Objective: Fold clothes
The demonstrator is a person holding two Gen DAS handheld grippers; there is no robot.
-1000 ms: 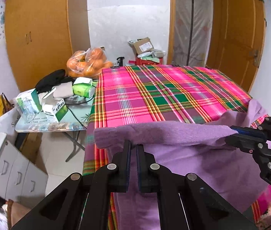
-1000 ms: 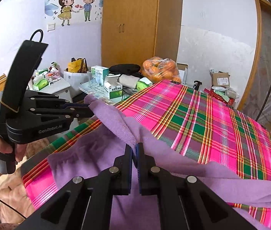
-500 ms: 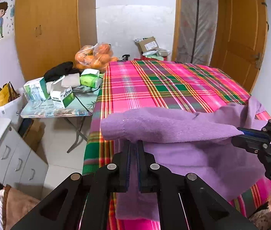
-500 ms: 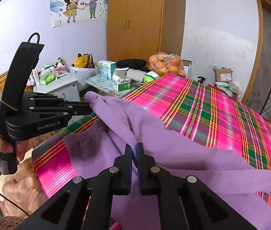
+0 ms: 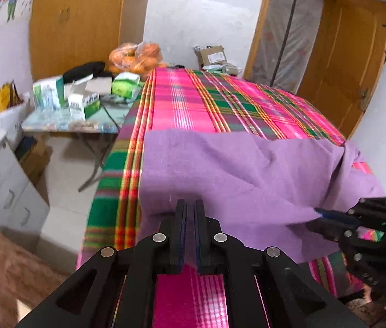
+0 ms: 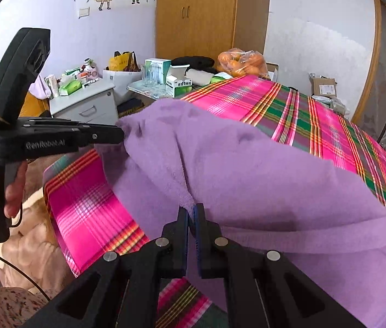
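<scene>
A purple fleece garment (image 5: 234,169) lies spread across the near end of a bed with a pink and green plaid cover (image 5: 220,101). My left gripper (image 5: 190,205) is shut on the garment's near edge at its left corner. My right gripper (image 6: 192,209) is shut on the same edge further right, with a pinch of fleece between its pads. In the right wrist view the garment (image 6: 247,169) is doubled over itself, and the left gripper (image 6: 120,135) pinches its corner from the left. The right gripper (image 5: 318,213) shows at the right of the left wrist view.
A folding table (image 5: 70,123) with boxes and a bag of oranges (image 5: 135,57) stands left of the bed. A grey drawer unit (image 6: 86,106) and a wooden wardrobe (image 6: 201,13) are behind. A wooden door (image 5: 348,63) is at the right. A hand (image 6: 12,186) holds the left gripper.
Both grippers have come down and toward the near bed edge with the garment. The raised fold has dropped and now lies doubled over the lower layer.
</scene>
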